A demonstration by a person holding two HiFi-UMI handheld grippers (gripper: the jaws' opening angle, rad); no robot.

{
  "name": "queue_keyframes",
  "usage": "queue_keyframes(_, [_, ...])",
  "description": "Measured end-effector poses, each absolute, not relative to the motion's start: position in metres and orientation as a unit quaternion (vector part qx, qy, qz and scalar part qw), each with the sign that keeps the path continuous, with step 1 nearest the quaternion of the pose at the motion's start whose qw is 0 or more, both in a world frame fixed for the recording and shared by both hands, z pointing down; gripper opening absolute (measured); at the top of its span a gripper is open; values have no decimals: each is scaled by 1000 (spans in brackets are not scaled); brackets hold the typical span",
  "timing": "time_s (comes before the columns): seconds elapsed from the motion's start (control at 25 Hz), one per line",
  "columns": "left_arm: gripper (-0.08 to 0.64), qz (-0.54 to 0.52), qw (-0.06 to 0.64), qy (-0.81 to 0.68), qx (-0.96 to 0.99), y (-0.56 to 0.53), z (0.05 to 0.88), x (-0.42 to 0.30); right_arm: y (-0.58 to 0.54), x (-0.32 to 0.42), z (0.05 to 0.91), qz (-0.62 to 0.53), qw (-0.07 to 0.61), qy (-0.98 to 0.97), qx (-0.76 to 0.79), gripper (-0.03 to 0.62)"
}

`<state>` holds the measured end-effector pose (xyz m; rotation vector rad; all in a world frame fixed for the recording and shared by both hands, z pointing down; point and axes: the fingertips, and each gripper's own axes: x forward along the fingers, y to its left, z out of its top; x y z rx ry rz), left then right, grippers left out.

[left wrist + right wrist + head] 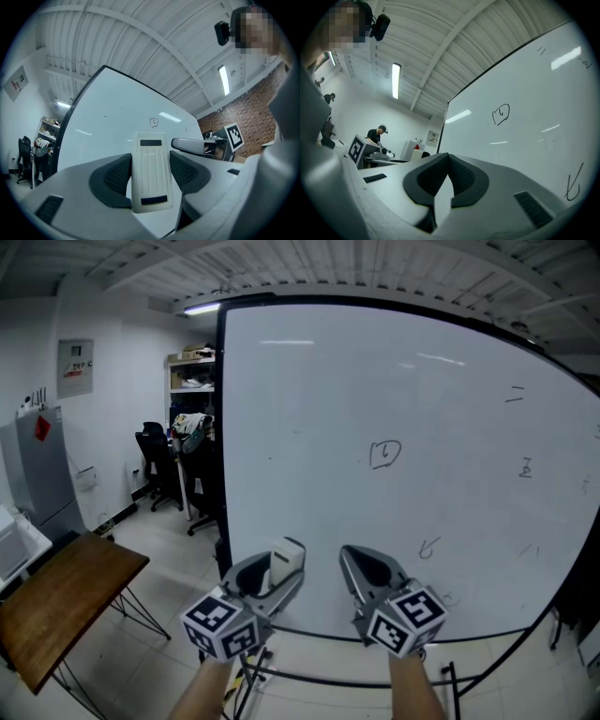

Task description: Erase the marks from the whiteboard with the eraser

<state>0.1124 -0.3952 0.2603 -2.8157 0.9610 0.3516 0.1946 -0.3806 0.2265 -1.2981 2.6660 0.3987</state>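
A large whiteboard (375,446) stands in front of me with several small black marks: a boxed scribble (384,454) near the middle, a tick (428,547) lower down, and more at the right (525,467). My left gripper (278,576) is shut on a white eraser (286,559), held below the board's lower left; in the left gripper view the eraser (149,169) stands upright between the pads. My right gripper (361,570) is shut with nothing in it, just right of the left one. In the right gripper view the boxed scribble (500,114) and the tick (573,185) show.
A wooden table (56,601) stands at the lower left. A grey cabinet (42,474) is at the far left. Black office chairs (159,465) and shelves (190,381) lie behind the board's left edge. The board's black frame legs (375,681) run along the floor below my grippers.
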Motion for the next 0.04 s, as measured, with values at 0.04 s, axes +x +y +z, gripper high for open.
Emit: queue_keyframes(0.04, [252,117,73,320,-937,-395,260,113,-381,195,226,133,75,888,-433,-9])
